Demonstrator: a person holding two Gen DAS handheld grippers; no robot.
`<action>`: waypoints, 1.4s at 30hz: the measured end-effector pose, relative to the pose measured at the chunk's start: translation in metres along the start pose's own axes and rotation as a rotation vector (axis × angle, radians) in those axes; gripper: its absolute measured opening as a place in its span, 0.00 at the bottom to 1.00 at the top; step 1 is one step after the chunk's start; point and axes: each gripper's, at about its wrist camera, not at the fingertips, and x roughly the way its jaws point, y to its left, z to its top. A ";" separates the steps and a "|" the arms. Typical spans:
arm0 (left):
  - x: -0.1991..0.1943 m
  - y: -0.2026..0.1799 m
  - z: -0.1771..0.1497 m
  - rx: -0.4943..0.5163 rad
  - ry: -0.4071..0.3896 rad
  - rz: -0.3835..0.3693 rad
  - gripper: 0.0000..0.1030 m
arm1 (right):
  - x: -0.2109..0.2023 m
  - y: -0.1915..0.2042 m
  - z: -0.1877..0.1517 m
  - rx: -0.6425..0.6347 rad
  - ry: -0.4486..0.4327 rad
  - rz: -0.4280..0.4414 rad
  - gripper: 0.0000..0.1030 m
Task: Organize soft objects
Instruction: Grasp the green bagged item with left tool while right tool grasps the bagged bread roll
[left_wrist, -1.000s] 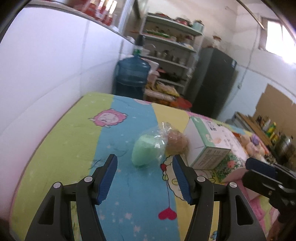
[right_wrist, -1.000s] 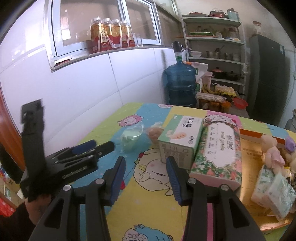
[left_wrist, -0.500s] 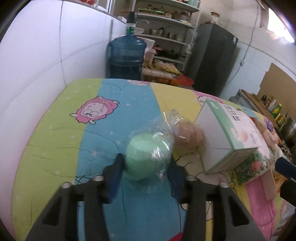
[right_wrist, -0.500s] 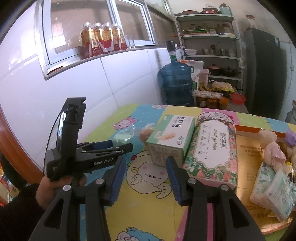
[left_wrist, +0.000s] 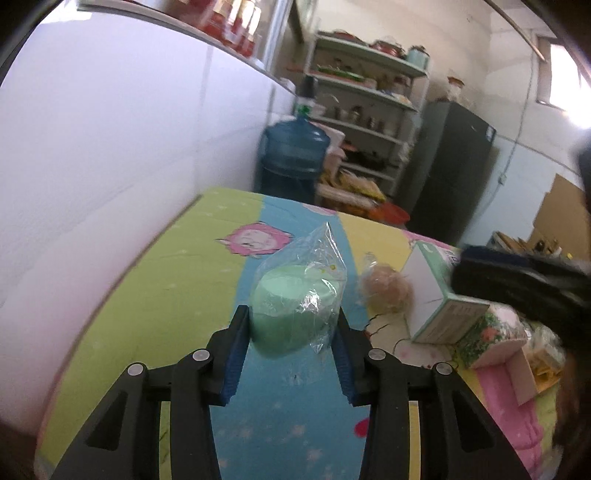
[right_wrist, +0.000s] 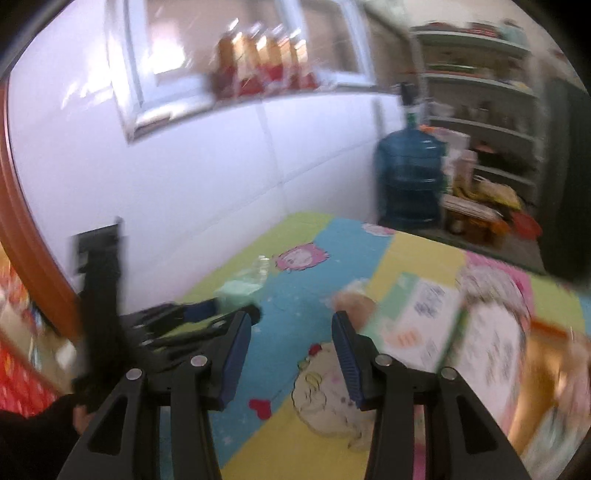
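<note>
My left gripper (left_wrist: 291, 347) is shut on a pale green soft object in a clear plastic wrapper (left_wrist: 295, 306) and holds it above the cartoon-print table cloth (left_wrist: 177, 295). It also shows, blurred, in the right wrist view (right_wrist: 238, 290), with the left gripper (right_wrist: 207, 314) on it. A tan soft object in clear wrap (left_wrist: 386, 290) lies on the cloth beside a green-and-white tissue box (left_wrist: 439, 295). My right gripper (right_wrist: 291, 354) is open and empty above the cloth, left of the tan object (right_wrist: 354, 301) and the tissue box (right_wrist: 417, 321).
A floral tissue pack (right_wrist: 487, 343) lies right of the box. A white tiled wall (left_wrist: 110, 166) runs along the table's left edge. A blue water jug (left_wrist: 293, 162), shelves (left_wrist: 365, 110) and a dark fridge (left_wrist: 450, 166) stand beyond the far edge.
My left gripper moved up to the green wrapped object, closed on it and lifted it off the cloth. My right gripper swung left and stayed open.
</note>
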 end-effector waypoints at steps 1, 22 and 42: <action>-0.006 0.003 -0.003 -0.005 -0.012 0.004 0.42 | 0.012 0.001 0.008 -0.035 0.039 -0.016 0.44; -0.019 0.022 -0.016 -0.047 -0.036 -0.044 0.42 | 0.146 0.011 0.023 -0.338 0.435 -0.365 0.41; -0.041 0.003 -0.016 -0.015 -0.060 -0.026 0.42 | -0.002 0.026 0.025 -0.028 0.012 -0.138 0.40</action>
